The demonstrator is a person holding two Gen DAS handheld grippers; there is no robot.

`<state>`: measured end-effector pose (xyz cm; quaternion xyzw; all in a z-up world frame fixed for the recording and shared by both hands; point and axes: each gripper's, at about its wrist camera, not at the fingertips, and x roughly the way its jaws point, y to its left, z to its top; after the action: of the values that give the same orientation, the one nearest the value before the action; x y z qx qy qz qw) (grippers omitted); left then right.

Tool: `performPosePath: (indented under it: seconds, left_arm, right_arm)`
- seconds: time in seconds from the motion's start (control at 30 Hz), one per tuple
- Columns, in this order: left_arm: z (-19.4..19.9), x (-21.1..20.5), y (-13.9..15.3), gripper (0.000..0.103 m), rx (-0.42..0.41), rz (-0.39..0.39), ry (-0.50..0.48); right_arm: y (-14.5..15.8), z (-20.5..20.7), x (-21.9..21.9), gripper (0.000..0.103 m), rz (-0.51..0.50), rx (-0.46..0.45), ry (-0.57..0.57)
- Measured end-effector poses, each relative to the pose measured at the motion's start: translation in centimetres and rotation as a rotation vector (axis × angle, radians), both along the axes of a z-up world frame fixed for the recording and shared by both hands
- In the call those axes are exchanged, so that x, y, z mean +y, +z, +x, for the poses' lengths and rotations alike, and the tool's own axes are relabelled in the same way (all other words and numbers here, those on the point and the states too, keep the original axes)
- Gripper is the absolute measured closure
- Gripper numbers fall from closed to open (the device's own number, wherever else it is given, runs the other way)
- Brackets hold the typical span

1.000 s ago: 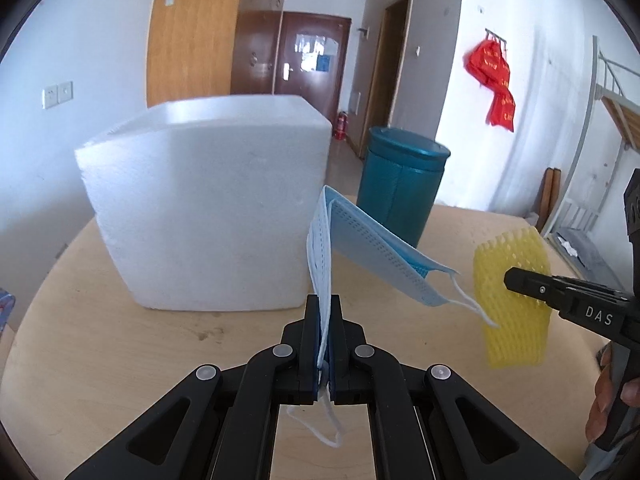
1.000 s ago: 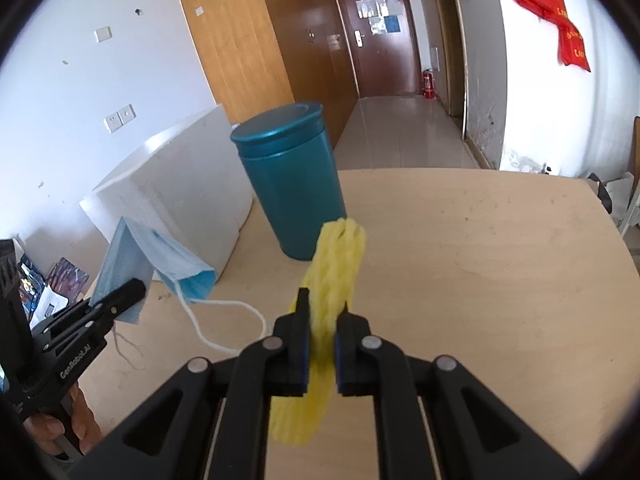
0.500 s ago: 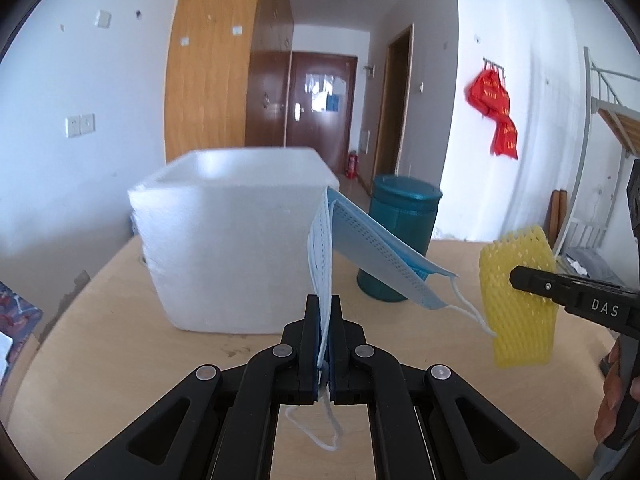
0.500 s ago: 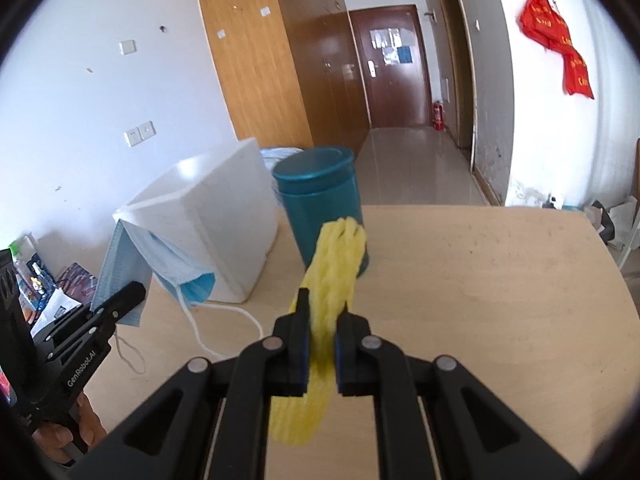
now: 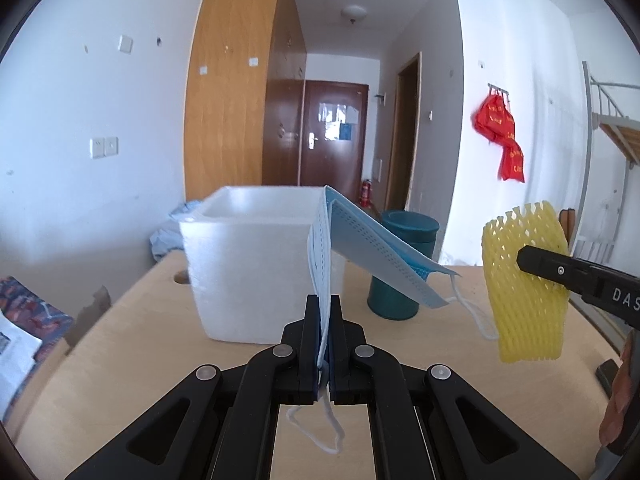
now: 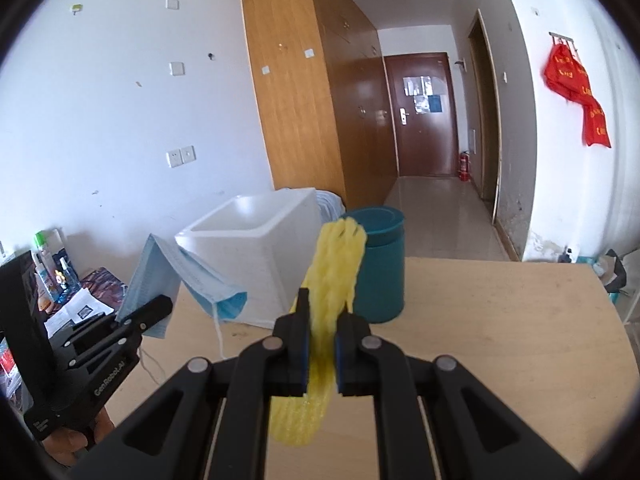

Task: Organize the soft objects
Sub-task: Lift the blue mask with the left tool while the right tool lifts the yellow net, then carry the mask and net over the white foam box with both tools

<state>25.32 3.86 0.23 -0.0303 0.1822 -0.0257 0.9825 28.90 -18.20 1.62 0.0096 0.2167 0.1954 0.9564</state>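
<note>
White foam box (image 5: 256,264) and teal canister (image 5: 404,268) stand ahead; jaws clamp face mask (image 5: 372,248), yellow foam net (image 6: 334,280).

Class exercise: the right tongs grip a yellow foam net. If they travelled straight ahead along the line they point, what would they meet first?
Probably the teal canister: it stands directly beyond the right tongs and their yellow foam net. The white foam box sits slightly left of that line. Depth is hard to judge.
</note>
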Motion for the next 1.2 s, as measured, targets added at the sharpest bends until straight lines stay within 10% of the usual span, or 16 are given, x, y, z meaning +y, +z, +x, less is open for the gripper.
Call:
performPosePath:
  seconds: [1.2]
  left_arm:
    - [-3.9,4.0,3.0,0.101,-0.096,0.04,0.139]
  right_arm:
    - [2.0,-2.3,6.1,0.091,-0.043,-0.09,0.084]
